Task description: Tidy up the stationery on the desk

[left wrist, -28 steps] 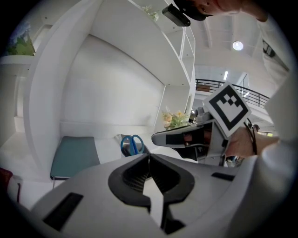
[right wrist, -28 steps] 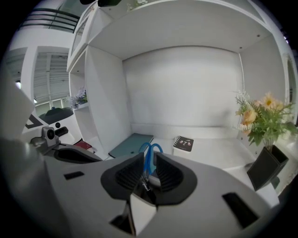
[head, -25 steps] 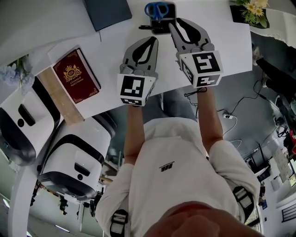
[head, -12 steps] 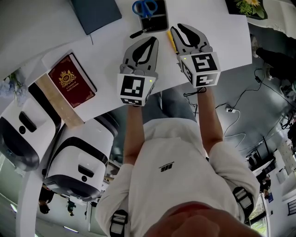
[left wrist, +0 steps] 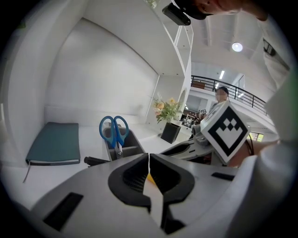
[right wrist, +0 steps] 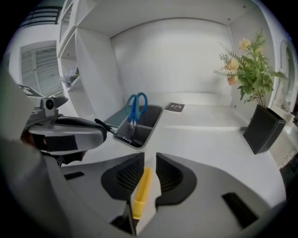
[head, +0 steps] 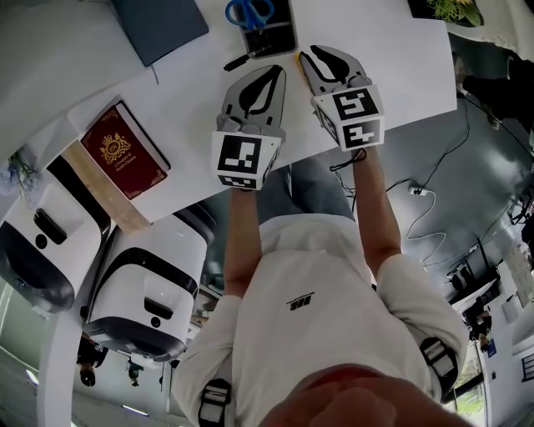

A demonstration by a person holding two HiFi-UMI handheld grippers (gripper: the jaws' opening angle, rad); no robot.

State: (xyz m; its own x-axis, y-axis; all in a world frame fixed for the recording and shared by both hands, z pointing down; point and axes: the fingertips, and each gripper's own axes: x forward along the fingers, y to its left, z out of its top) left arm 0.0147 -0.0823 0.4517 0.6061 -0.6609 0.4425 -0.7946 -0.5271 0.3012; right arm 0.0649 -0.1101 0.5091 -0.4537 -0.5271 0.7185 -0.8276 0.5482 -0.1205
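Note:
A yellow pen (right wrist: 142, 189) lies on the white desk (head: 400, 67) in the gap between my right gripper's (right wrist: 150, 158) jaws, which stand narrowly open around it. In the head view only its tip shows, the yellow pen (head: 300, 60) beside my right gripper (head: 310, 57). My left gripper (head: 271, 73) hovers just left of it, jaws shut on nothing. Ahead stands a grey organizer (head: 275, 35) holding blue scissors (head: 249, 12). A black pen (head: 246, 58) lies against the organizer's near side. In the left gripper view, my left gripper (left wrist: 149, 158) faces the scissors (left wrist: 114, 130).
A dark blue notebook (head: 158, 21) lies at the far left, and a red book (head: 123, 150) rests on a wooden board by the desk's left edge. A potted plant (right wrist: 251, 74) stands at the far right. White machines (head: 142, 288) sit below the desk.
My right gripper has shifted slightly left, so the yellow pen now sits between its jaws. The left gripper has held its place.

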